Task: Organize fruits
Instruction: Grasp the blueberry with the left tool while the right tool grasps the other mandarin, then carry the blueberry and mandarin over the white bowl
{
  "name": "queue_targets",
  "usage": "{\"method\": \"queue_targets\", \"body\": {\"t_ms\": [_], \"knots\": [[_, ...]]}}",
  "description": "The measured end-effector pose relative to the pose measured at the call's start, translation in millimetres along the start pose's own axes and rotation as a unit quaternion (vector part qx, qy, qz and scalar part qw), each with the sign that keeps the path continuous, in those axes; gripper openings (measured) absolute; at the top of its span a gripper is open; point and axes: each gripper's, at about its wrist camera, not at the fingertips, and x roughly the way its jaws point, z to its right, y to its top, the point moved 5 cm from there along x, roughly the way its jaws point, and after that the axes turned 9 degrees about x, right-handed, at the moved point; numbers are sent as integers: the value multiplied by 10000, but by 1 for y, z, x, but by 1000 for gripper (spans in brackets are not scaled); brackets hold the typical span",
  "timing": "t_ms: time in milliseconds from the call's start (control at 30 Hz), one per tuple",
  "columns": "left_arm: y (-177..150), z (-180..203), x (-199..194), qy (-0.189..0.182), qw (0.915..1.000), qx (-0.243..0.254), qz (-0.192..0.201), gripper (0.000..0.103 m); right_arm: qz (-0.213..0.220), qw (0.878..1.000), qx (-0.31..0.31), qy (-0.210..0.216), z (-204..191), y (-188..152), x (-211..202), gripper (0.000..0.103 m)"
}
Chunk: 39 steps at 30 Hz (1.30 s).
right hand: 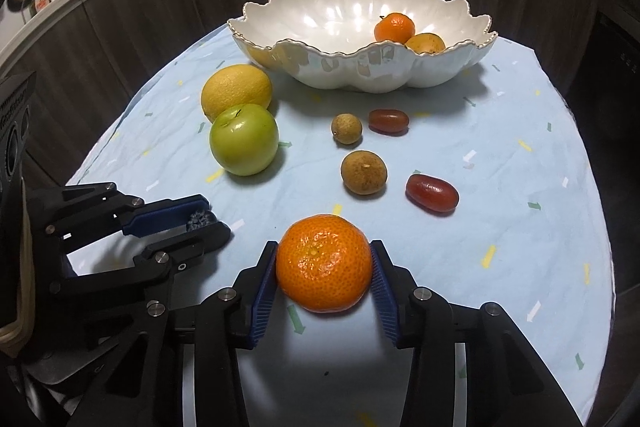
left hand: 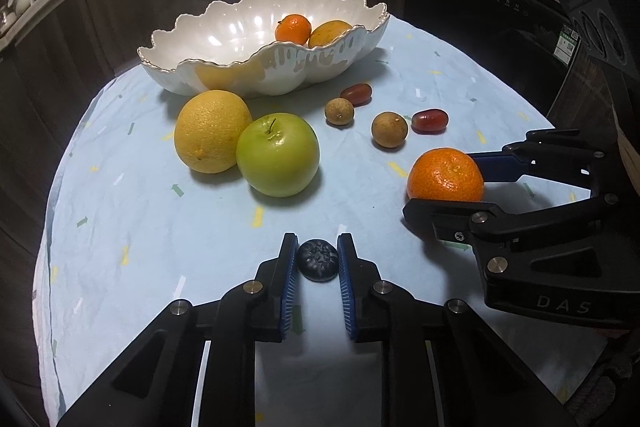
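A: Largest items?
B: Bench (left hand: 120, 227), blue cloth; white scalloped bowl (left hand: 224, 39) far, holding two orange fruits.

A: Loose fruit?
B: Yellow citrus (left hand: 210, 131) touching green apple (left hand: 278, 155), left; two longans, two red grape tomatoes, right.

A: Grippers?
B: Right gripper (right hand: 324, 267) pinching tangerine (right hand: 323, 263), near right. Left gripper (left hand: 317, 259) pinching dark berry (left hand: 317, 260), near centre.

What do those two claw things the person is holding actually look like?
Both the left gripper and the right gripper are black linkage frames with silver rivets and two fingers lined with ribbed blue pads. The right one's body carries raised letters, DAS.
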Motion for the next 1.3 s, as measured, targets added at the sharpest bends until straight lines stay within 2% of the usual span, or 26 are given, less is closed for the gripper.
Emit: {"method": "queue_targets", "body": {"t_ms": [533, 1300], "knots": [[10, 0, -19, 125, 9998, -53, 130, 20, 270, 9996, 83, 10, 0, 10, -23, 44], [54, -18, -53, 353, 9981, -227, 458, 20, 747, 9971, 118, 42, -2, 46, -61, 44]]}}
